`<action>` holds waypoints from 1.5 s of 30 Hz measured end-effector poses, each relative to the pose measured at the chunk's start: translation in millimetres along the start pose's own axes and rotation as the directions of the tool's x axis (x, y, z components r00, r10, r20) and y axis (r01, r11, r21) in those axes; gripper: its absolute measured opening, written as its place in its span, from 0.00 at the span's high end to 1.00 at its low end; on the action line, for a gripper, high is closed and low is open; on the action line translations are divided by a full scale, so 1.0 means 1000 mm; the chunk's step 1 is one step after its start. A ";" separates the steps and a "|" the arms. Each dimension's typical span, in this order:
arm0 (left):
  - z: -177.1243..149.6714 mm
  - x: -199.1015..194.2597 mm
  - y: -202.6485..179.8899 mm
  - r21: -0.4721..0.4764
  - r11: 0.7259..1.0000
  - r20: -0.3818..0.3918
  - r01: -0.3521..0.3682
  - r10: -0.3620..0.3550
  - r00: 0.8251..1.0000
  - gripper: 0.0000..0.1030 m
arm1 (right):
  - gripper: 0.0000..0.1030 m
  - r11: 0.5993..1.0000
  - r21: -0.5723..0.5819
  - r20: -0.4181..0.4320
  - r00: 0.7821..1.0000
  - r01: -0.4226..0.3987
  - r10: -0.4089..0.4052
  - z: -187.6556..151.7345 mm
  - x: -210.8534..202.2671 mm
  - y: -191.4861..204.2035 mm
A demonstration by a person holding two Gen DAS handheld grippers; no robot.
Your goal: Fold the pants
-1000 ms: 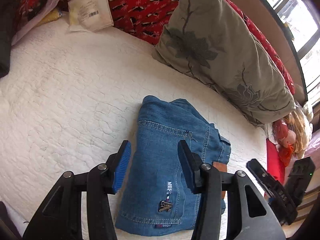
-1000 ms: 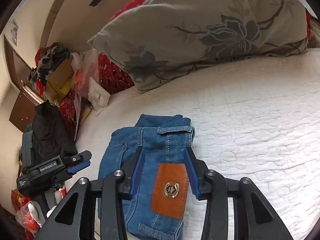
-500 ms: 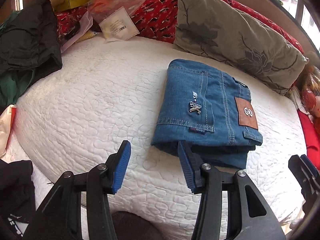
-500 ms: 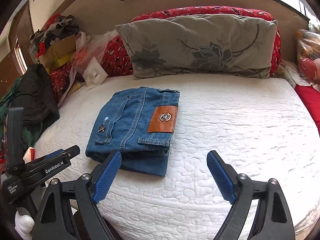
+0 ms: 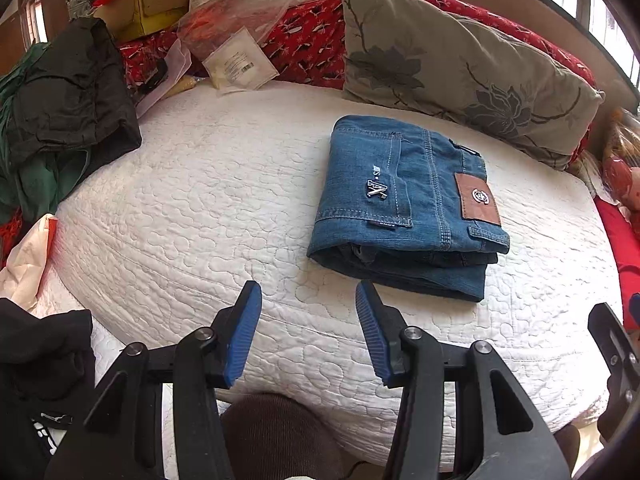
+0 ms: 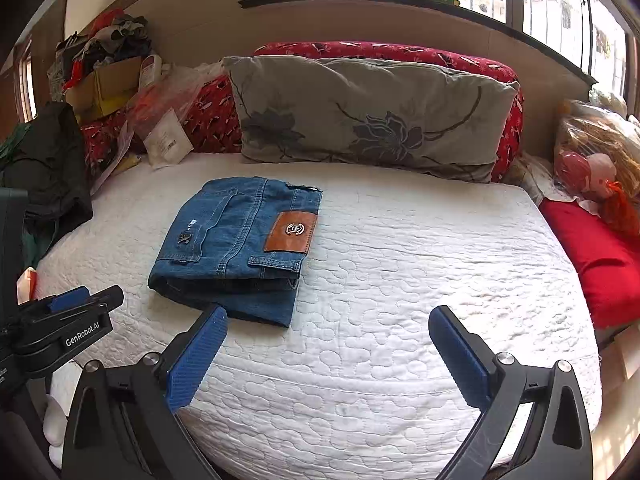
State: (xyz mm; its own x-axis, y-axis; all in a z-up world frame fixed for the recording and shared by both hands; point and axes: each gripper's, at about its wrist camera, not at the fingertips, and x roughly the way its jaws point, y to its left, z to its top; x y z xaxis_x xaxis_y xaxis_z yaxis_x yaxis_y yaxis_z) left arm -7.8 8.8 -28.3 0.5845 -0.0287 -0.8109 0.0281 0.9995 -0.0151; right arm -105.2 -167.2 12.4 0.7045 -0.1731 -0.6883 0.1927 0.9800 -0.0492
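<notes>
The blue jeans (image 5: 404,204) lie folded into a compact rectangle on the white quilted bed (image 5: 208,216), brown leather patch up. They also show in the right wrist view (image 6: 240,240). My left gripper (image 5: 308,300) is open and empty, held above the bed's near edge, short of the jeans. My right gripper (image 6: 326,320) is wide open and empty, near the bed's front edge, to the right of the jeans. The left gripper also shows at the left of the right wrist view (image 6: 72,312).
A grey floral pillow (image 6: 368,112) leans on a red cushion (image 6: 384,52) at the back. Dark clothes (image 5: 68,92), a cardboard box (image 5: 148,4) and plastic packets (image 5: 236,64) crowd the left. A doll (image 6: 600,176) and red cloth (image 6: 592,256) lie at the right.
Both grippers have pulled back from the jeans toward the bed's front edge, leaving them folded. The right gripper has opened wide; the left stays open.
</notes>
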 end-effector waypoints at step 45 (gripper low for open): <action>0.023 -0.038 -0.052 0.107 0.991 0.063 0.084 -0.091 0.994 0.42 | 0.01 1.000 0.025 -0.081 0.997 -0.012 0.014 -0.007 0.026 -0.026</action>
State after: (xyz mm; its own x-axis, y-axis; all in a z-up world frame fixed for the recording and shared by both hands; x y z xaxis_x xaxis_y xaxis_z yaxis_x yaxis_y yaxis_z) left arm -13.3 -42.2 16.7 0.6297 -0.1208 -0.7674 0.1642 0.9862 -0.0205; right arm -97.2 -196.8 -9.4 0.6491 -0.1509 -0.7456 0.2011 0.9793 -0.0231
